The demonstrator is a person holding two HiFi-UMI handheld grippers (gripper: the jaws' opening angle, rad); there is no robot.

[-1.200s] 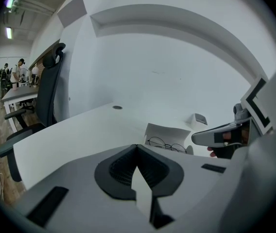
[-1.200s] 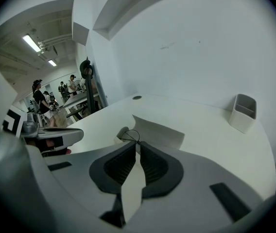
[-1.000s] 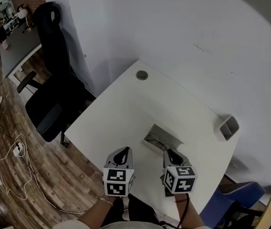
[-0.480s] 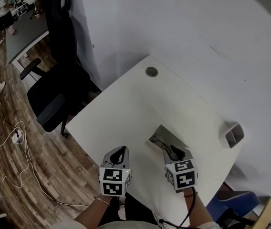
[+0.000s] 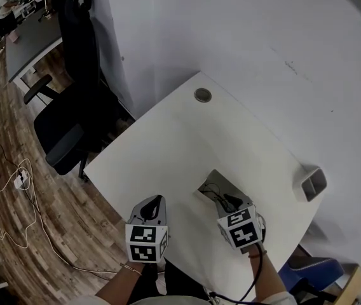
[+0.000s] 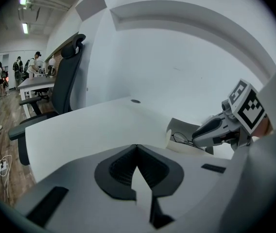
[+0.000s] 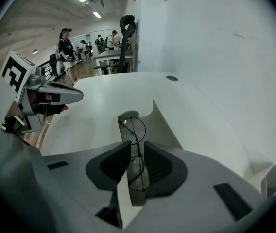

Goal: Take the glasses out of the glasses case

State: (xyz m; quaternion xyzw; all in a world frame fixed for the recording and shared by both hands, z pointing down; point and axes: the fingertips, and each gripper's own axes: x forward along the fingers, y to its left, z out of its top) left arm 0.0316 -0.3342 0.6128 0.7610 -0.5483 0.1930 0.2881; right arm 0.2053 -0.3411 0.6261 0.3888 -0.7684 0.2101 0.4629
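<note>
An open grey glasses case (image 5: 213, 179) lies on the white table (image 5: 168, 145) near its front edge. Thin black wire glasses (image 7: 136, 126) reach from the case back between my right gripper's jaws. The right gripper (image 5: 227, 199) sits at the case's near end, its jaws nearly together on the frame (image 7: 137, 148). My left gripper (image 5: 151, 204) hovers over the table's front edge, left of the case and apart from it, shut and empty (image 6: 137, 147). The left gripper view shows the case (image 6: 181, 130) and the right gripper (image 6: 198, 138) at its side.
A black office chair (image 5: 72, 100) stands left of the table. A round cable grommet (image 5: 202, 95) sits at the table's far corner. A small grey holder (image 5: 313, 183) stands at the right edge. Cables (image 5: 9, 196) lie on the wooden floor. A blue seat (image 5: 307, 273) is at lower right.
My right gripper has moved forward to the case and now has the glasses between its jaws. The left gripper has drifted back toward the table's front edge.
</note>
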